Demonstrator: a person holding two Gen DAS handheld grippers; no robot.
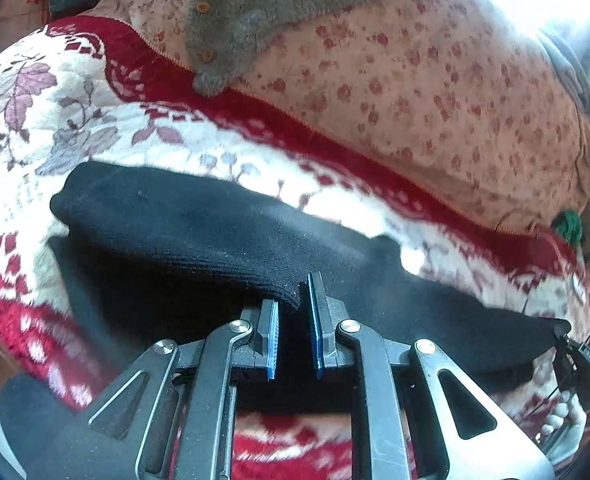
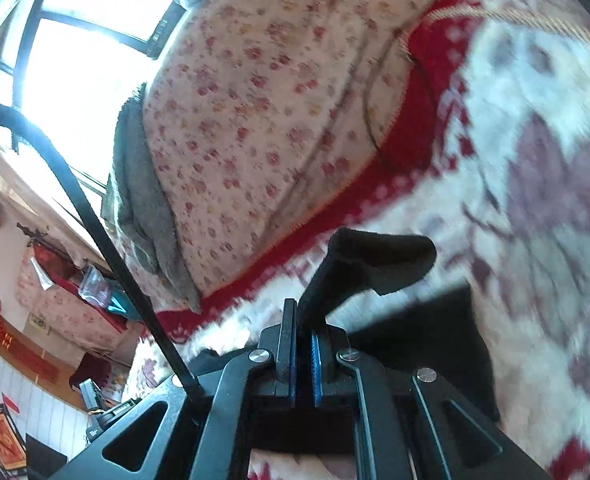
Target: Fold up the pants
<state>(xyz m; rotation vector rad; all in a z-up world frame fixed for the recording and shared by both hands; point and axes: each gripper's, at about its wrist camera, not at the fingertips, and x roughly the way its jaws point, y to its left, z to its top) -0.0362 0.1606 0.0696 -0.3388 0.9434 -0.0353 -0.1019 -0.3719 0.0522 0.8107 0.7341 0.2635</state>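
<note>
Pants (image 1: 199, 236), black knit, lie on the floral blanket (image 1: 35, 112) with their long axis running from about ten o'clock to four o'clock across your left wrist view. Your left gripper (image 1: 295, 312) is clamped on a folded edge of them; the cloth sits pinched between the blue pads at the centre of that view, and the bulk of the garment spreads away toward ten o'clock. Your right gripper (image 2: 303, 336) is likewise closed on cloth: a black strip rises from between its pads toward one o'clock in the right wrist view, ending in a loose flap. In the left wrist view that same gripper shows at four o'clock, at the far end of the garment, so each hand holds one end and the fabric spans between them. Judgement: the fold turns on carrying both held ends together across the long axis toward the free part at ten o'clock; your left hand is nearer that part. A flowered quilt (image 1: 435, 92) and grey fleece (image 1: 255, 12) lie beyond at twelve o'clock, clear of the pants.
</note>
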